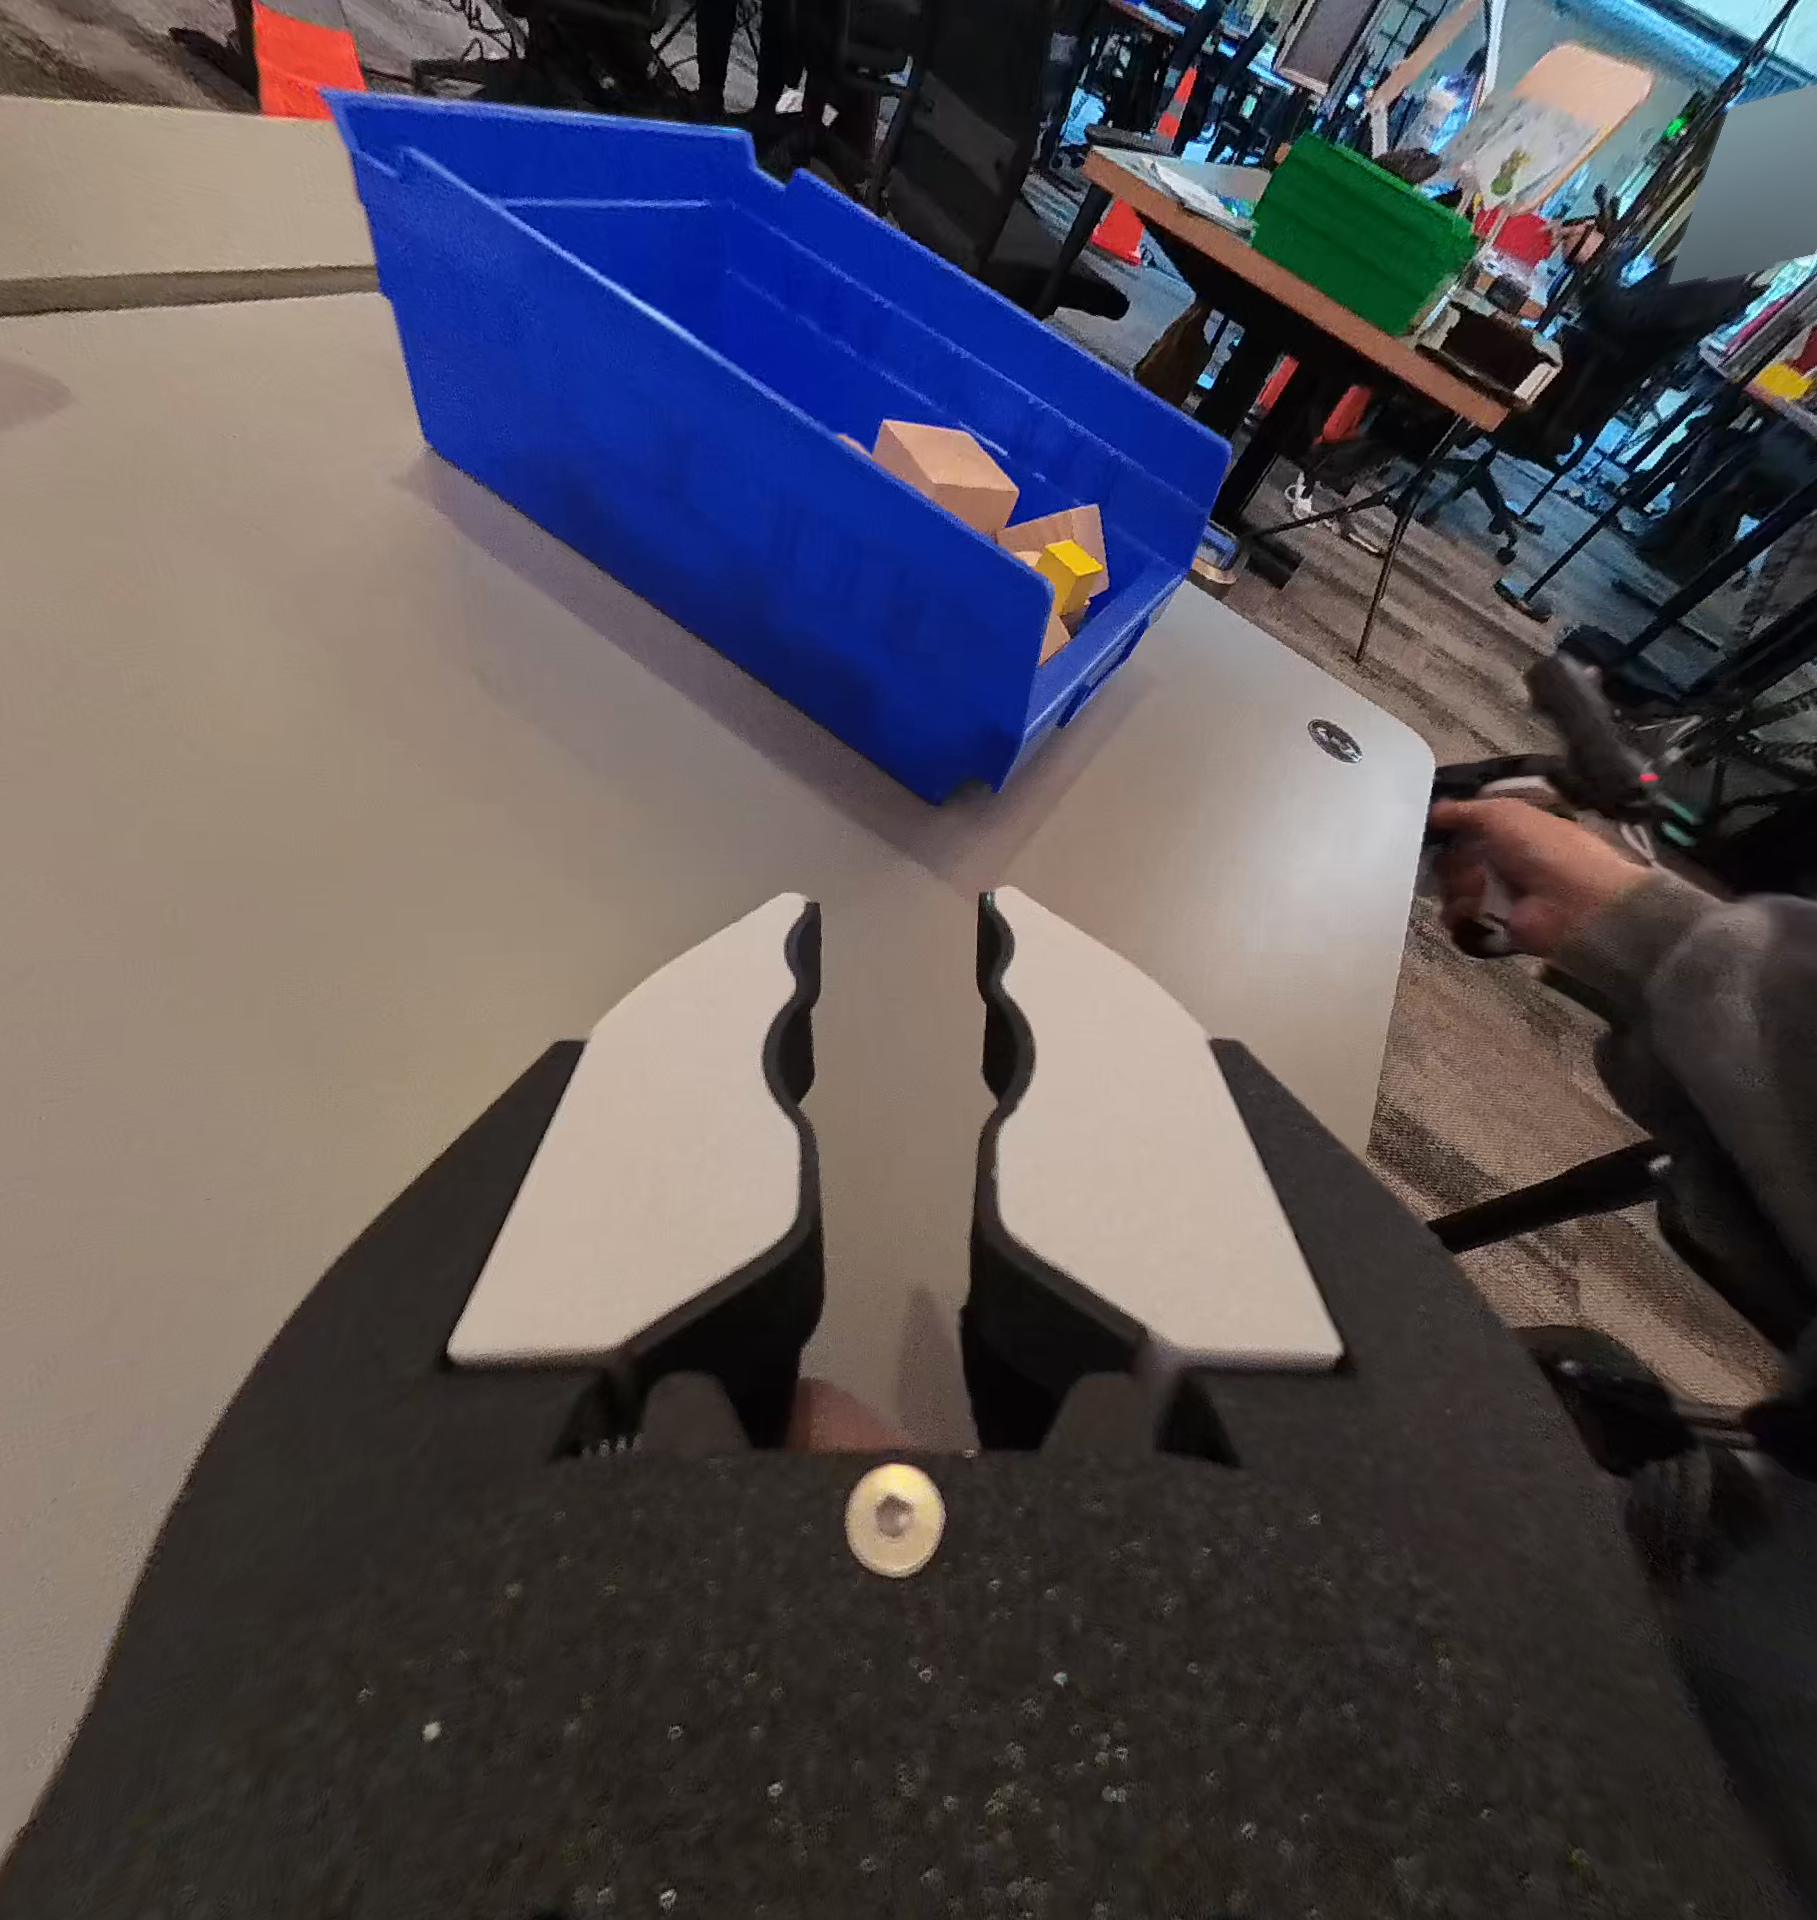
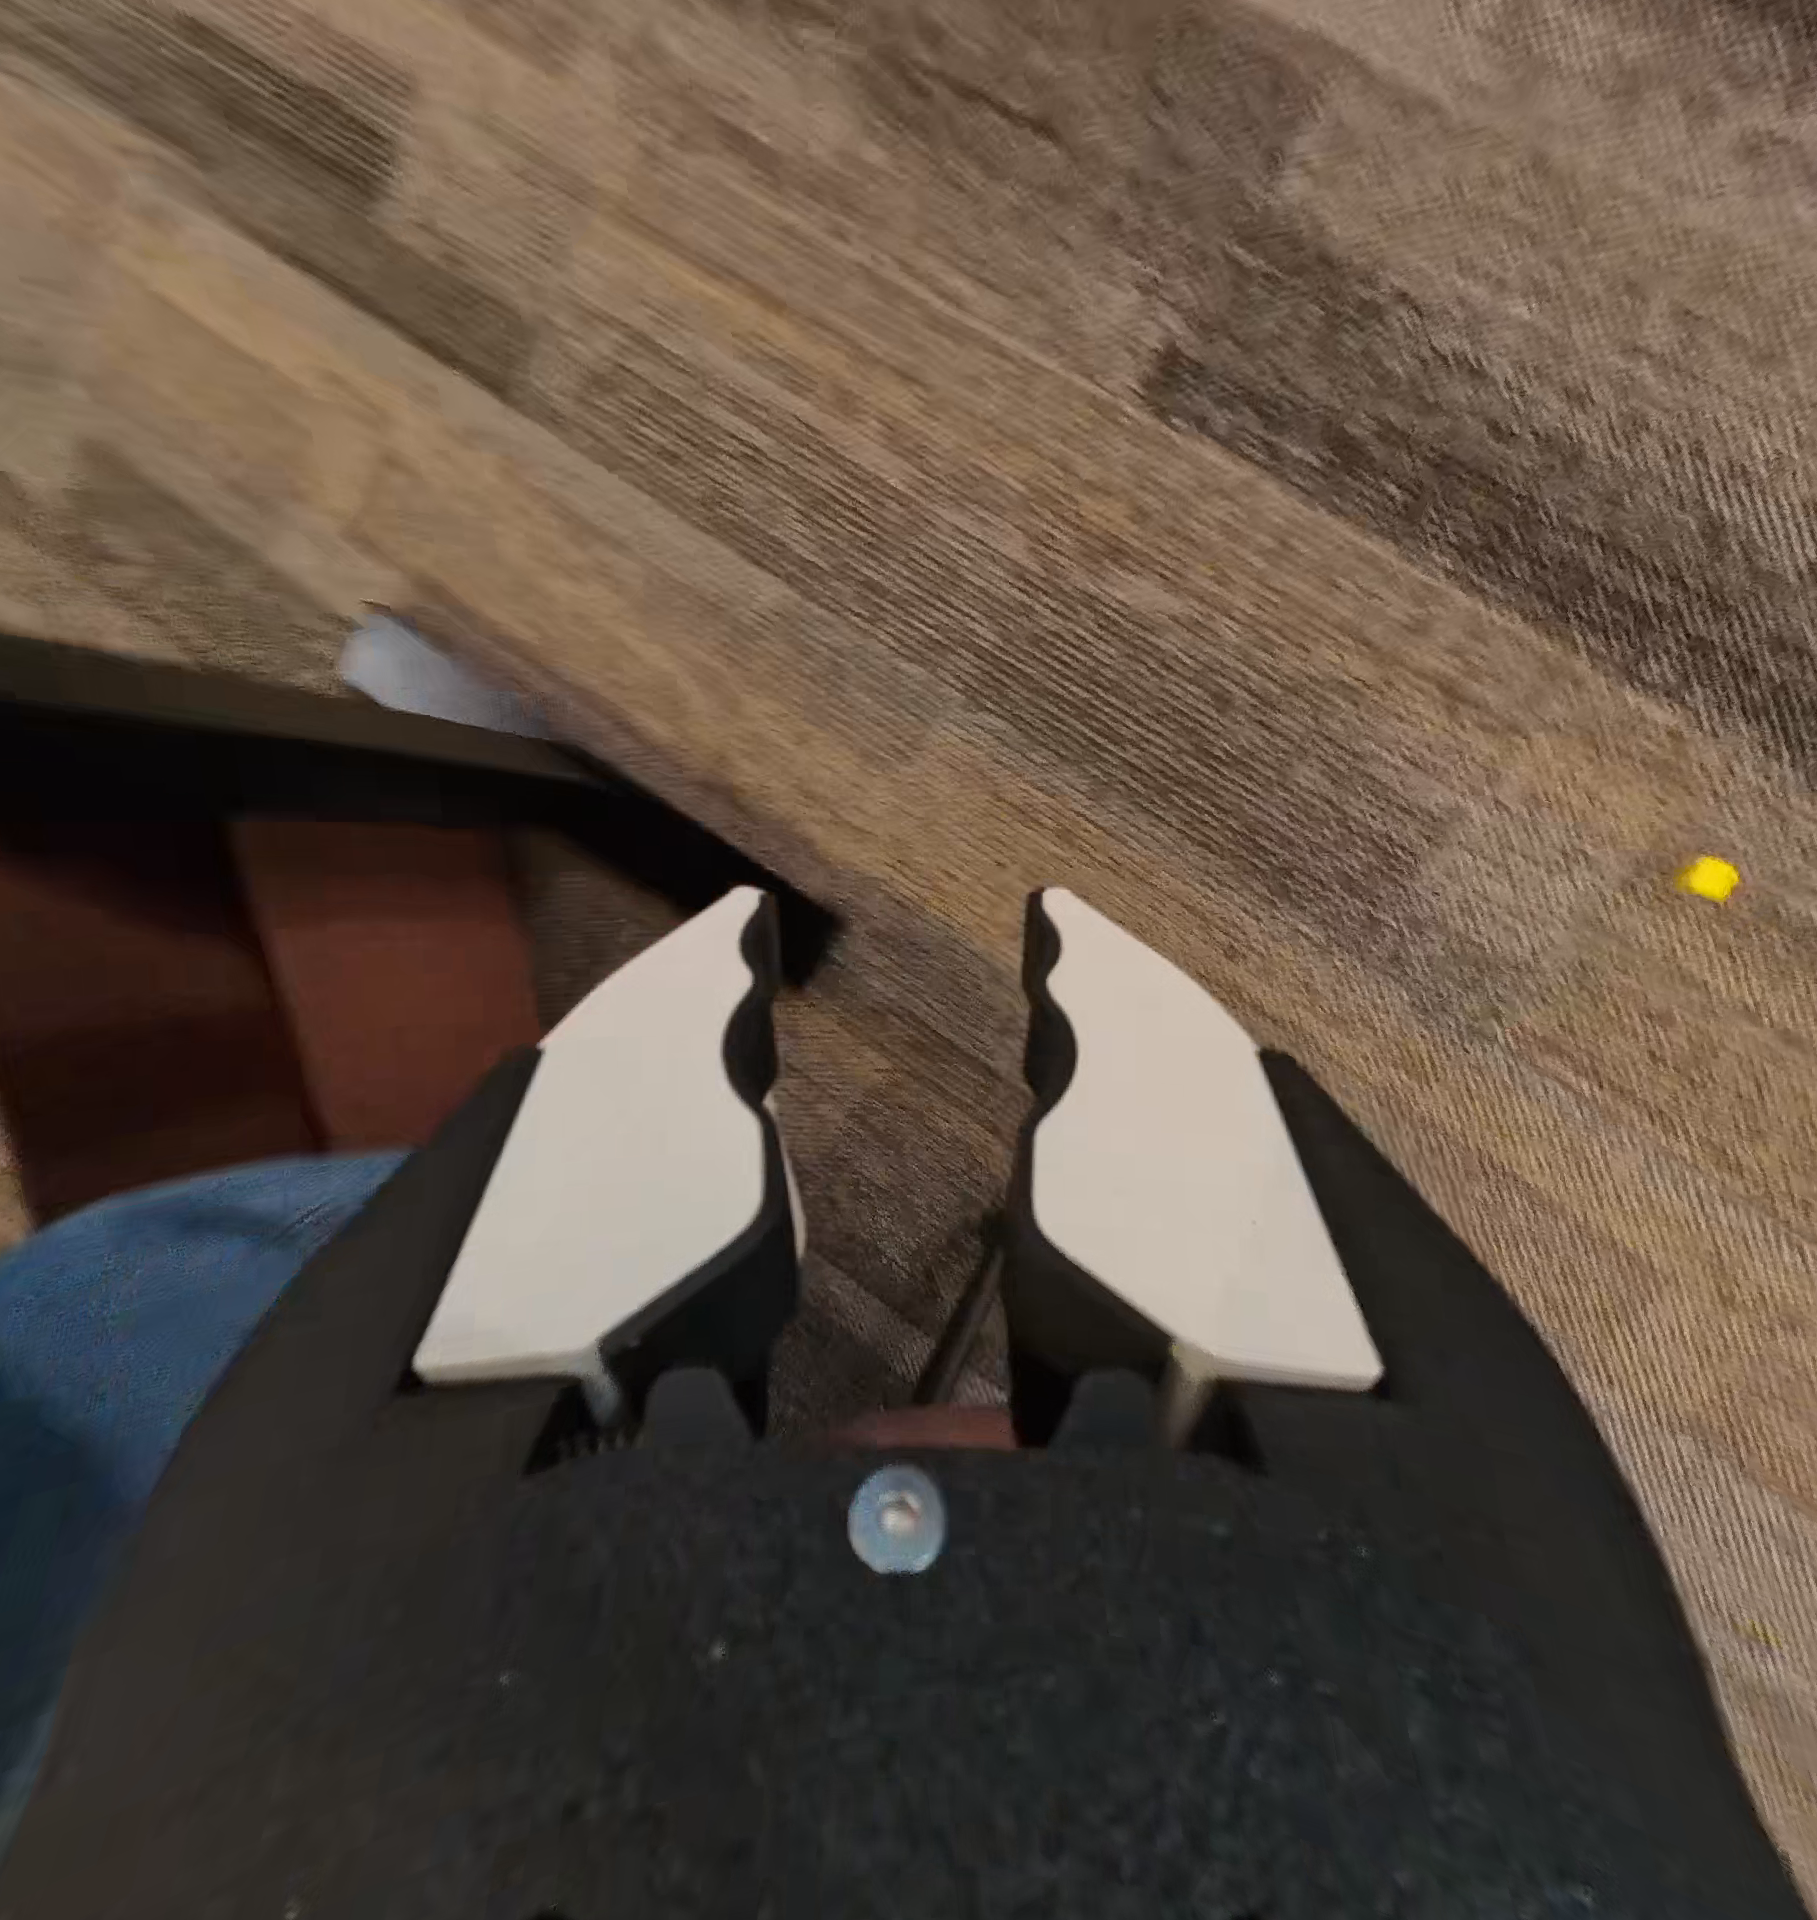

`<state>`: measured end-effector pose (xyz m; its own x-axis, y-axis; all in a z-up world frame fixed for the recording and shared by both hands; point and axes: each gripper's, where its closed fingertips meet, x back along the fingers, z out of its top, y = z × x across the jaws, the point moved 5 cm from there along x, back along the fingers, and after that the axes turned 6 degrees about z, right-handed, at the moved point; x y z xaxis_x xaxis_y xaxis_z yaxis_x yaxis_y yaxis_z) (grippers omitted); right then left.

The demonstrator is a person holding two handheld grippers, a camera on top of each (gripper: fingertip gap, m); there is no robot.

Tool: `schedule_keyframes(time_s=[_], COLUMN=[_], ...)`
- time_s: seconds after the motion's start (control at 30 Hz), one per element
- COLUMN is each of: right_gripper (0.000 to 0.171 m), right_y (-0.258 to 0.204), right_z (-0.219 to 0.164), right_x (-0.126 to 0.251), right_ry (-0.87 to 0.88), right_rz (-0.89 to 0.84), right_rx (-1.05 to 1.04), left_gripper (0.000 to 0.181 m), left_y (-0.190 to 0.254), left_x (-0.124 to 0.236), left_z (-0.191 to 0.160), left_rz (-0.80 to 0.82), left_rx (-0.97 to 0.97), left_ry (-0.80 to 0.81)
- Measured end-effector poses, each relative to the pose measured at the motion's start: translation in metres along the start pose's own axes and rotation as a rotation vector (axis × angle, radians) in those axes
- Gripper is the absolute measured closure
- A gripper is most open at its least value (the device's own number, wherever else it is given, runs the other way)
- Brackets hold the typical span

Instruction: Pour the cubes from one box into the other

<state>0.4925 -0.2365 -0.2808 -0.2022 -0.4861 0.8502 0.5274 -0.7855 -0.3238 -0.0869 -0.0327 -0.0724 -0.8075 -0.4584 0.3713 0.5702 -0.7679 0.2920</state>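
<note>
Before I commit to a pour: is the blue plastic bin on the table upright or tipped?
Upright. The blue plastic bin sits flat on the grey table, with wooden cubes and a yellow cube resting inside.

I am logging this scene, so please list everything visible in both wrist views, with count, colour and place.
bin: one, blue, on the table, ahead of the left gripper
wooden cubes: at least two, tan, at the bin's near end
yellow cube: one, in the bin among them
table: one, grey
green bins: a stack, on a far table
carpet: brown-grey, under the right gripper
yellow speck: one, on the carpet
left gripper: open, empty
right gripper: open, empty
hand: one, beyond the table's right edge
</note>
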Motion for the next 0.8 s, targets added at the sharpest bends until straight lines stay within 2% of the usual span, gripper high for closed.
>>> schedule_keyframes(time_s=[0.1, 0.2, 0.33, 0.5, 0.63, 0.8], right_gripper=[0.127, 0.121, 0.127, 0.129, 0.128, 0.128], right_y=[0.08, 0.165, 0.27, 0.382, 0.449, 0.509], right_z=[0.002, -0.019, -0.041, -0.093, -0.133, -0.158], right_x=[-0.063, -0.113, -0.156, -0.202, -0.23, -0.262], right_ry=[-0.12, -0.262, -0.335, -0.389, -0.43, -0.393], right_rz=[-0.049, -0.165, -0.3, -0.326, -0.361, -0.365], right_rx=[-0.17, -0.217, -0.136, -0.25, -0.313, -0.374], left_gripper=[0.153, 0.153, 0.153, 0.153, 0.153, 0.153], left_y=[-0.016, -0.035, -0.068, -0.092, -0.096, -0.094], left_x=[0.014, 0.024, 0.039, 0.049, 0.034, -0.007], left_z=[0.003, 0.004, -0.001, 0.005, 0.01, 0.023], left_rz=[0.055, 0.181, 0.464, 0.736, 0.855, 0.917], left_rx=[0.003, -0.038, -0.067, 0.039, 0.047, -0.051], left_ry=[0.033, 0.046, 0.008, 0.024, -0.011, -0.113])
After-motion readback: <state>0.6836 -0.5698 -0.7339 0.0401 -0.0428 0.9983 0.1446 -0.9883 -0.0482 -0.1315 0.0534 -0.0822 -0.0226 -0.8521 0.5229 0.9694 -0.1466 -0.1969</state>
